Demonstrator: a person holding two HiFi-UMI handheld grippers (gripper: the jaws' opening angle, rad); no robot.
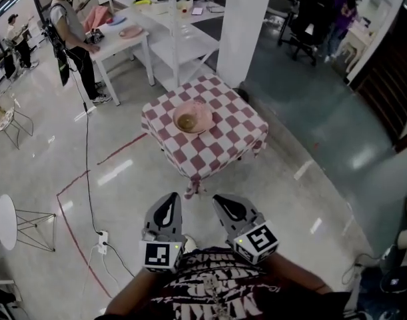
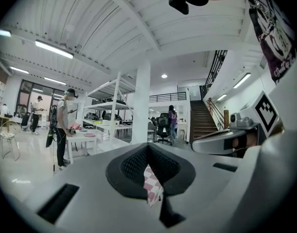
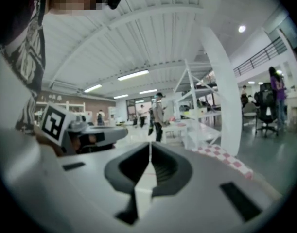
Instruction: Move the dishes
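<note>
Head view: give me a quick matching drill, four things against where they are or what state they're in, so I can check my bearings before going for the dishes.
Things:
A. pink plate
B. bowl
C. left tool
D. power strip

Places or states:
1. on the checked table
2. on the floor
3. shut, short of that table
4. on the pink plate

Pairs: A-1, B-4, C-3, D-2.

Pink plate (image 1: 204, 114) (bowl (image 1: 186, 121) inside), checkered table (image 1: 231, 129)
</note>
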